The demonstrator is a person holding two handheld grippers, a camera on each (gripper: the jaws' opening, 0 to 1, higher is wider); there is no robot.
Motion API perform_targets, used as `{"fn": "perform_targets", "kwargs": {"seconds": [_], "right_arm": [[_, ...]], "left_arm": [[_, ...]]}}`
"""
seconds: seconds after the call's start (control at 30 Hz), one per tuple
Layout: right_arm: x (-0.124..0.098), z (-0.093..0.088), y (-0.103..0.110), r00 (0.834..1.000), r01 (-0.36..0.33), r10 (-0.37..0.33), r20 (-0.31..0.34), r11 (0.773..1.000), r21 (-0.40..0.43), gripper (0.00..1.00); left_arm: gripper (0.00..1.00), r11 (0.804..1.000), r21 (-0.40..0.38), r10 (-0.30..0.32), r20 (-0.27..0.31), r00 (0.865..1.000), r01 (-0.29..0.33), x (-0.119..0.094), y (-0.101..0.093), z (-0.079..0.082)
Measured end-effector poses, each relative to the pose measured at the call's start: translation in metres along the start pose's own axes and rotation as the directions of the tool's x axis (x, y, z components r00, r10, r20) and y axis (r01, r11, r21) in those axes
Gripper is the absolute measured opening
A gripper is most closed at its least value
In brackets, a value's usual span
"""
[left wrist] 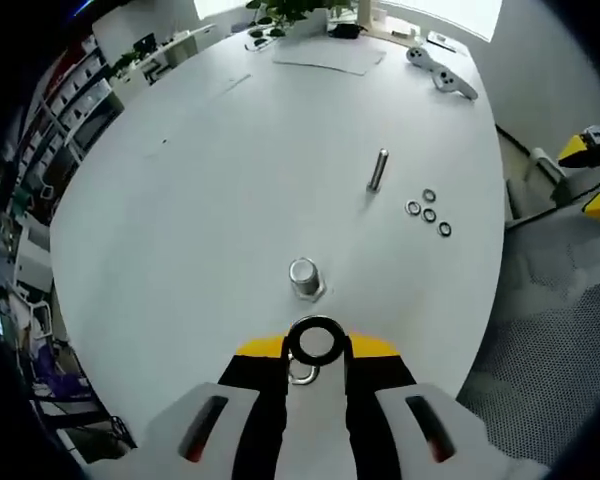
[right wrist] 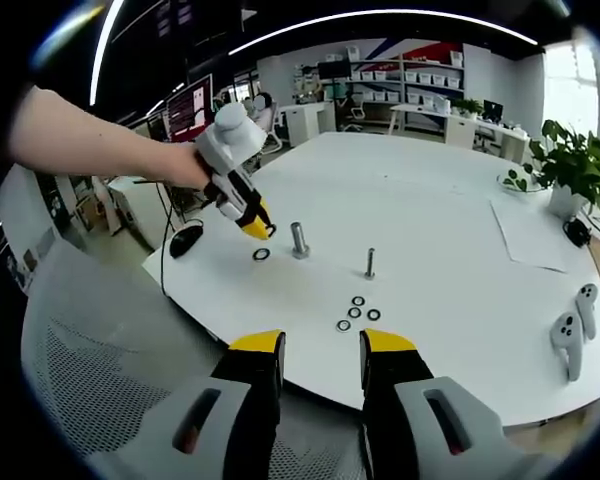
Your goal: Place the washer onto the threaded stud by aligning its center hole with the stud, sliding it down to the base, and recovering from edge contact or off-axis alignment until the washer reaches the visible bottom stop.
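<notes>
no readable text, labels, numbers or signs anywhere

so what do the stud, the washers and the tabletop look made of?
Threaded stud: bright metal, likely steel; silvery sheen. Loose washers: metal, dark rings with pale glints; plating unclear. Washer at the left tool: dark, glossy ring. Table: matte white, probably laminate.

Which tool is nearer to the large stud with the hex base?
Left. The left tool hovers just beside the large stud; the right tool is back at the table edge.
</notes>
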State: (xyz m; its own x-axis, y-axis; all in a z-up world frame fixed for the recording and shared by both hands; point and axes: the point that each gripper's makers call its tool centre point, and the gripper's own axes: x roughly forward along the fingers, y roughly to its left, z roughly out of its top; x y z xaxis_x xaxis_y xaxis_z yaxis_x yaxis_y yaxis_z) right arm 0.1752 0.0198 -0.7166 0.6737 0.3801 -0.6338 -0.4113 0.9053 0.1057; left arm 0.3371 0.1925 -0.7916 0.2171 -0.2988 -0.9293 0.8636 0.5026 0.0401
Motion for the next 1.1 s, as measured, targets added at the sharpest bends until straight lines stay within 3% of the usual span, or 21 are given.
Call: {"fn": "perform_targets", "kwargs": {"seconds": [0.57,1.1], "right_arm": [[0.000,-0.002,0.001,1.000,0.006,-0.006,-0.007,1.000,0.002,0.32],[0.000,-0.001,0.000,1.000,0.010,-0.010,-0.003,1.000,0.000,0.32]], "left_arm": [[0.19,0.999,0.054,-0.004,0.008,1.000,0.003,0.013,0.005,0.030],[0.19,0.994,0.104,-0.019,-0.049,0.999,0.024,0.025,0.003,0.033]]}}
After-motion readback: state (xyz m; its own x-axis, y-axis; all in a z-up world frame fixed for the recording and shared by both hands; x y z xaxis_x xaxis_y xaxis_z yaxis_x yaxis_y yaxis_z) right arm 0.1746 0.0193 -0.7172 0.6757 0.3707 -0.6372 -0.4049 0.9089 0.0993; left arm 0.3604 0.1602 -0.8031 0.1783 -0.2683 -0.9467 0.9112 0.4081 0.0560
